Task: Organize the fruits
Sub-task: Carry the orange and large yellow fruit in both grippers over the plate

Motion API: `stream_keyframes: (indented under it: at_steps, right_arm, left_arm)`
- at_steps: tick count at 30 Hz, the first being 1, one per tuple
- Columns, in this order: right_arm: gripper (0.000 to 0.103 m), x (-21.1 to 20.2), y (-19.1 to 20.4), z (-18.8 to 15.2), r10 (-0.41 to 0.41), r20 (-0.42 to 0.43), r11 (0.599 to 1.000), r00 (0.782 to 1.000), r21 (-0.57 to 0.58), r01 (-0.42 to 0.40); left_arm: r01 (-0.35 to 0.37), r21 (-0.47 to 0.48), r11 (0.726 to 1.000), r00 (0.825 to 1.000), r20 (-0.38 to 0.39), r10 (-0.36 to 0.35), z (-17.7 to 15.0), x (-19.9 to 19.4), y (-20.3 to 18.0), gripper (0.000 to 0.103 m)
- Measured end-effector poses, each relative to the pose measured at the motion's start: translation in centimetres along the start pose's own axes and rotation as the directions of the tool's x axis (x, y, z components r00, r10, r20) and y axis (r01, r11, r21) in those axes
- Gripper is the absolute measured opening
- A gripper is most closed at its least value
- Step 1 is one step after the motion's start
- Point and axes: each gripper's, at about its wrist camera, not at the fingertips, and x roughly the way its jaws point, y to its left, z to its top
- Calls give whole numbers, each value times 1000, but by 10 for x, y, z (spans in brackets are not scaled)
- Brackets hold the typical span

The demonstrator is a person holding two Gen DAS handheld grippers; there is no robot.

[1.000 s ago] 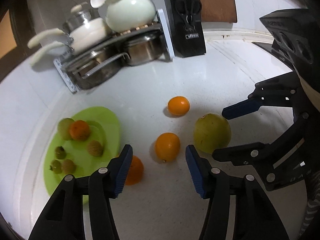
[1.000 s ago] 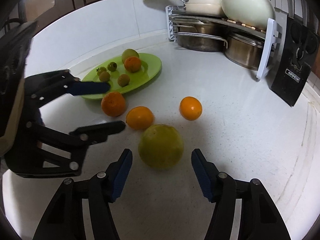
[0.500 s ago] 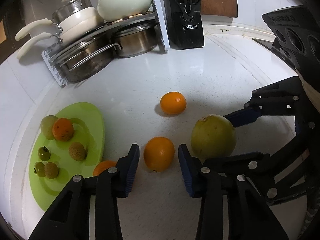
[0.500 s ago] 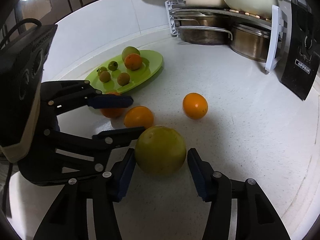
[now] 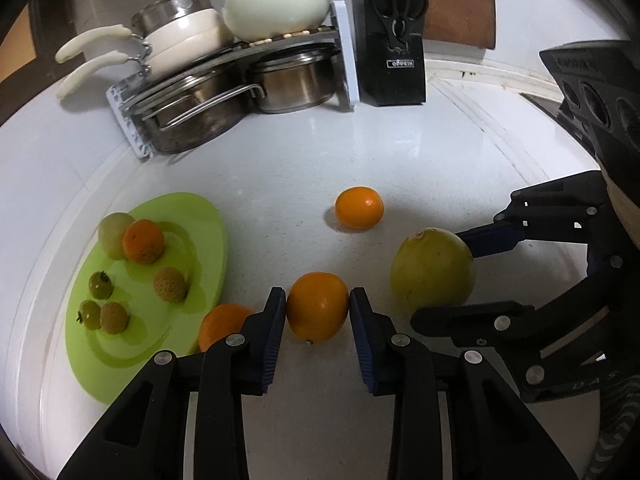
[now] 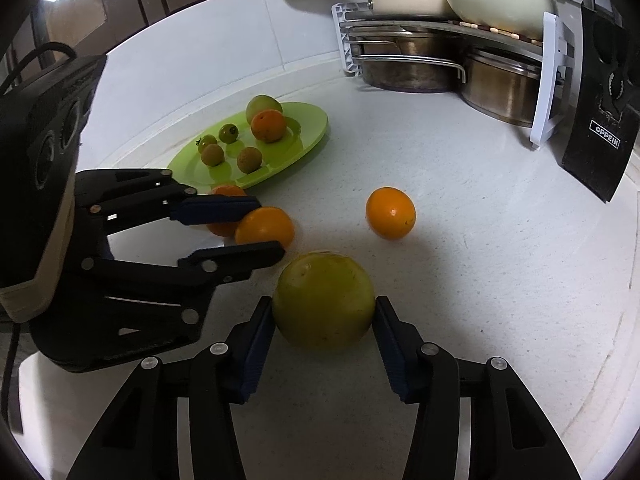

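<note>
Both grabs look seated mid-worktop: left gripper (image 5: pixel 318 306) has its jaws clamped on an orange (image 5: pixel 317 306), right gripper (image 6: pixel 324 322) pinches the big yellow-green fruit (image 6: pixel 323 299). Lift straight up, easy squeeze. Another orange (image 5: pixel 220 324) crowds the green plate (image 5: pixel 200 216) edge; pot rack (image 5: pixel 240 88) sits at the back.

the white counter (image 5: pixel 304 152) lies bare between the lone orange (image 5: pixel 359 212) and the pot rack (image 5: pixel 224 92) and knife block (image 5: pixel 390 60) at the back. nearer in, room is tight: the left gripper (image 5: pixel 318 308) and right gripper (image 6: pixel 324 312) sit side by side, near each other, with another orange (image 5: pixel 218 326) wedged between the left one and the green plate (image 5: pixel 200 220), whose surface is crowded with small fruit.
</note>
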Motion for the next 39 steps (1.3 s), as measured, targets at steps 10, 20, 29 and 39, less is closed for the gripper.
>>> stream_keyframes:
  at_steps: [10,20,29,39]
  right_arm:
    - [51,-19,7,8,11,35,1000,999,-29,-10]
    - [51,-36,17,20,48,66,997,997,-57,-44]
    - [51,-45,31,36,89,91,991,992,-110,-79]
    - [51,-43,50,66,142,119,973,983,-200,-116]
  left_arm:
    - [-28,-108,994,999,27,31,-4,-32,2,33]
    - [-49,-222,974,997,53,62,-8,-62,7,33]
    - [-94,-310,946,989,83,126,-10,-85,18,33]
    - [-168,-393,904,968,107,226,-8,-104,38,33]
